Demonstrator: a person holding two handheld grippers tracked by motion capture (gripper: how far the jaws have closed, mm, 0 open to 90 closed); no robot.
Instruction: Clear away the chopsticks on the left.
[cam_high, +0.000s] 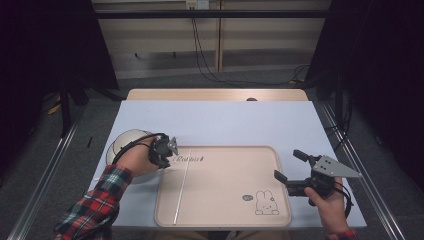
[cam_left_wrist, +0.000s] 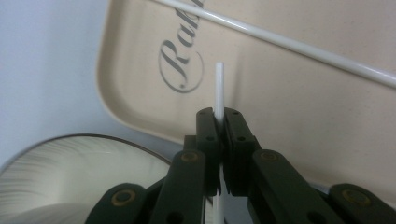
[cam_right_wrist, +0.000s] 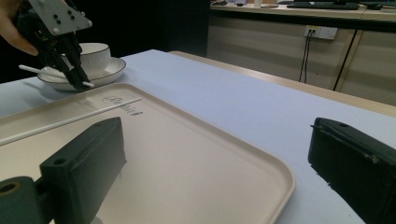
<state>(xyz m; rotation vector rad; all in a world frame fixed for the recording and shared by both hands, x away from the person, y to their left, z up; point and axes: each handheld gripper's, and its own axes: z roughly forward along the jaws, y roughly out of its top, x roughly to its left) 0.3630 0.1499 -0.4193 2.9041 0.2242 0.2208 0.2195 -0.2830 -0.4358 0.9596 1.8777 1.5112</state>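
Note:
My left gripper (cam_left_wrist: 222, 114) is shut on a thin white stick (cam_left_wrist: 218, 88), held just over the near-left corner of the beige tray (cam_left_wrist: 303, 121). In the high view this gripper (cam_high: 171, 148) hovers at the tray's (cam_high: 225, 200) upper-left corner. A second white stick (cam_high: 181, 187) lies lengthwise on the tray's left part. My right gripper (cam_high: 286, 163) stands open at the tray's right edge, nothing between its fingers (cam_right_wrist: 88, 158). From the right gripper view, the left gripper (cam_right_wrist: 80, 80) holds its stick (cam_right_wrist: 35, 70) level in front of the cup.
A white cup (cam_right_wrist: 95, 51) sits on a dark-rimmed saucer (cam_right_wrist: 112, 70) left of the tray, partly under the left hand (cam_high: 137, 160). The tray carries a rabbit drawing (cam_high: 266, 204) at its near right. A wooden table end (cam_high: 215, 94) lies beyond the blue-grey tabletop (cam_high: 225, 122).

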